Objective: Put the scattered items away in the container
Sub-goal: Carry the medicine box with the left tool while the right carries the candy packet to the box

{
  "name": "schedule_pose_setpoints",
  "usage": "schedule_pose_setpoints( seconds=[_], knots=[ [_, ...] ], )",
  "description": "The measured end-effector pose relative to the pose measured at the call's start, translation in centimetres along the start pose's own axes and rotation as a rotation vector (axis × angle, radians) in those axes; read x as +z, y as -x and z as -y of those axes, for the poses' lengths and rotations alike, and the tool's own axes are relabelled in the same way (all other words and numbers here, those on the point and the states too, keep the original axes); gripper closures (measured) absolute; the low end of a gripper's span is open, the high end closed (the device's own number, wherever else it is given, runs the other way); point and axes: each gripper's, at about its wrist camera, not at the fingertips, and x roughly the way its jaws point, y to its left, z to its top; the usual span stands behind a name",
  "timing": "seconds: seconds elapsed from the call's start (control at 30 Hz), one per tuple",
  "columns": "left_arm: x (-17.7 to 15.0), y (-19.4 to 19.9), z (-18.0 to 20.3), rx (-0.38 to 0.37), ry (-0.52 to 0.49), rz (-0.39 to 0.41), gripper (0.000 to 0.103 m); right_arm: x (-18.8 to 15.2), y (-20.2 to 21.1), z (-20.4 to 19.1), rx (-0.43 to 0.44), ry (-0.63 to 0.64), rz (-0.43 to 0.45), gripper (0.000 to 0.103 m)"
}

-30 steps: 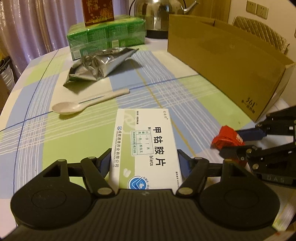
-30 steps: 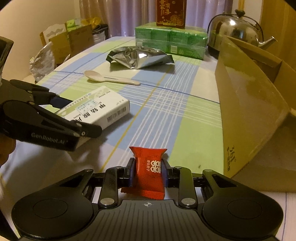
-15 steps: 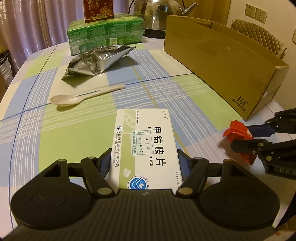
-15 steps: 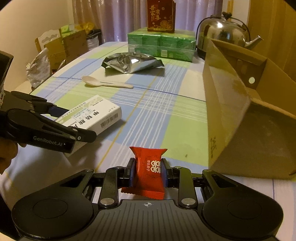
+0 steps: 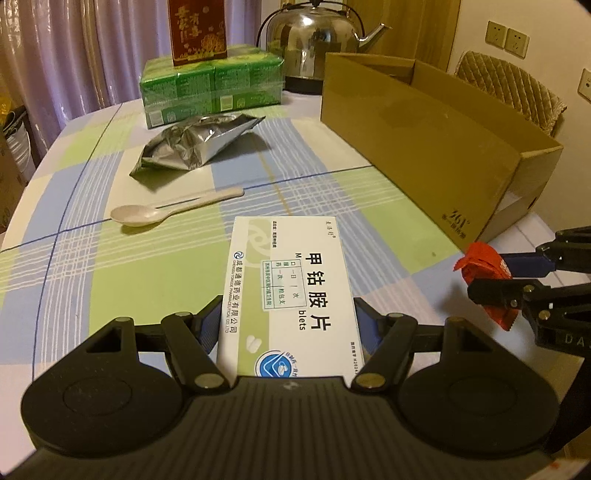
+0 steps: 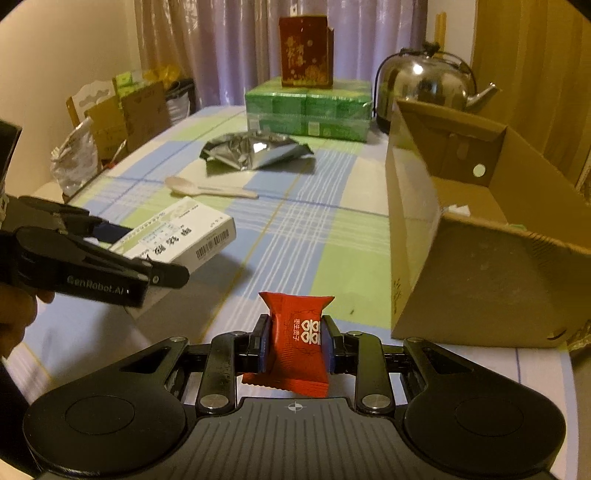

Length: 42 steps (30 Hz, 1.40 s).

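Left gripper held level above the table, its two fingers pressed against the long sides of a white medicine box; the box lies flat in the grasp, printed face up, its long axis running straight ahead along the fingers, and it is carried clear of the checked tablecloth. Right gripper likewise level and raised, fingers clamped on the two side edges of a red candy packet; the packet stands upright between the pads, its crimped ends at top and bottom, printed face toward the camera. Seen from the right wrist, the left gripper reaches in from the left with the box pointing toward the table's middle; part of the person's hand shows at its grip. An open cardboard carton stands on the table ahead and to the right of the packet, near but apart from it. Farther off on the cloth lie a pale spoon and a crumpled foil pouch, with green packs, a red box on top of them, and a steel kettle behind.
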Motion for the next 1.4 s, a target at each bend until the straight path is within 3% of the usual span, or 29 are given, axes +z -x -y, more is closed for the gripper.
schedule_pose_setpoints(
  seconds=[0.6,1.2,1.4],
  knots=[
    [0.5,4.5,5.2,-0.013,-0.051,0.015,0.036,-0.3,5.2,2.7,-0.016,-0.081,0.08,0.078],
    [2.3,5.4,8.8,-0.057,-0.101,0.047,0.036,-1.3,8.6,6.1,-0.074,-0.155,0.123,0.078],
    [4.0,5.8,10.1,-0.089,-0.123,0.079,0.036,-0.1,10.4,8.5,-0.12,-0.167,0.172,0.078]
  ],
)
